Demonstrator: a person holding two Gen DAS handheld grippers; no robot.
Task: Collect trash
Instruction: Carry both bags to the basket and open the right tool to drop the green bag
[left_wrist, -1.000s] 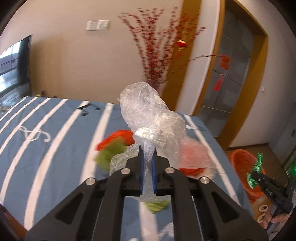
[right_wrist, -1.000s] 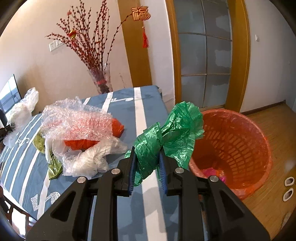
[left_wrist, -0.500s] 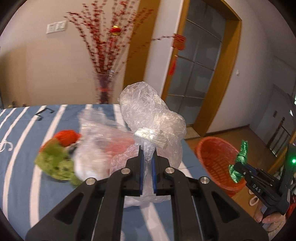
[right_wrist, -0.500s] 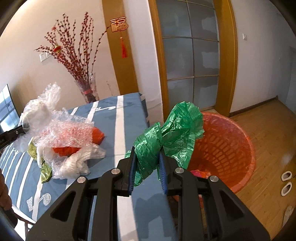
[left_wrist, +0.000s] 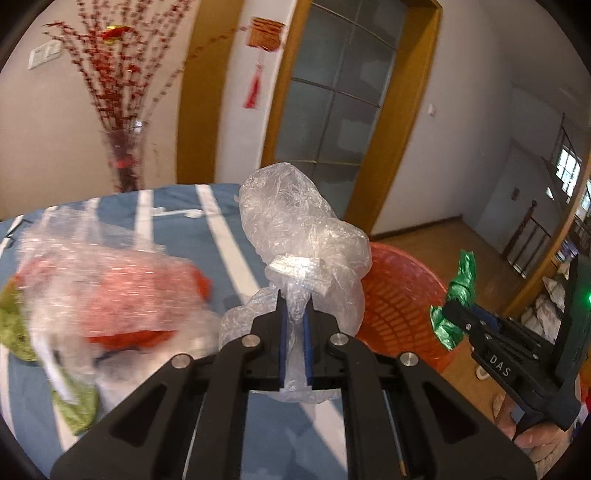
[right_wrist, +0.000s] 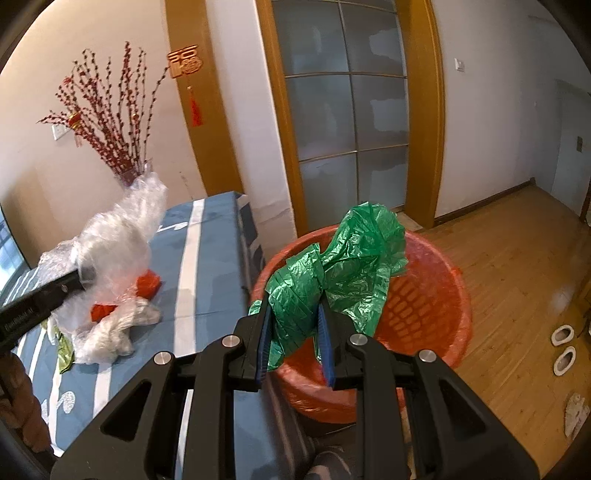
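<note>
Blue striped tablecloth (right_wrist: 218, 266), wooden floor (right_wrist: 517, 258)

A table under a blue cloth (right_wrist: 218, 266) with white stripes carries a heap of trash (right_wrist: 110, 317): clear bubble wrap over something red (right_wrist: 147, 286), a crumpled white bag (right_wrist: 118, 330) and a green scrap (right_wrist: 64, 350) at the near edge (blurred in the left view). At the far end stands a vase (left_wrist: 125, 162) of red branches. Just beside the table, on the wooden floor (right_wrist: 517, 280), sits an orange basket (right_wrist: 436, 295); a pair of slippers (right_wrist: 563, 347) lies to its right.
</note>
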